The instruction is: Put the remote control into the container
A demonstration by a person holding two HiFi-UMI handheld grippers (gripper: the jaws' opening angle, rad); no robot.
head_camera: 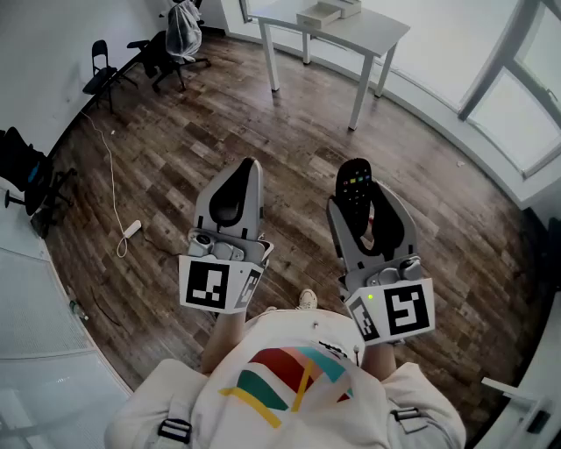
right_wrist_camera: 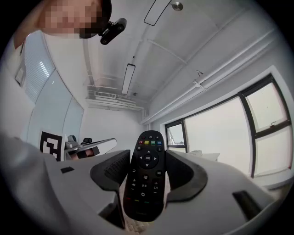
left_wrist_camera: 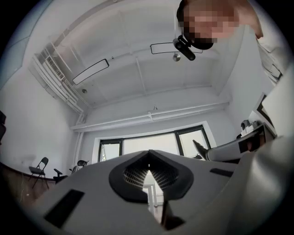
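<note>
Right gripper (right_wrist_camera: 148, 158) pads pinch the remote (right_wrist_camera: 146, 183) by its sides, tip up, over the floor (head_camera: 289, 140). Left gripper (left_wrist_camera: 148, 170) jaws are pressed together, empty. Risk: the smooth sides could slip on a jolt, dropping the remote. A box (head_camera: 324, 12), likely the container, sits on the table (head_camera: 368, 35), well apart. Count: one remote, two grippers, one box, one table.

Remote control (right_wrist_camera: 145, 179): black with white key markings and a row of red, yellow, green and blue keys. Left gripper (head_camera: 248, 168) and right gripper (head_camera: 361, 197): grey bodies, black pads, black-and-white square-marker cubes. Floor (head_camera: 175, 158): dark brown wood planks; table (head_camera: 351, 31): white.
</note>
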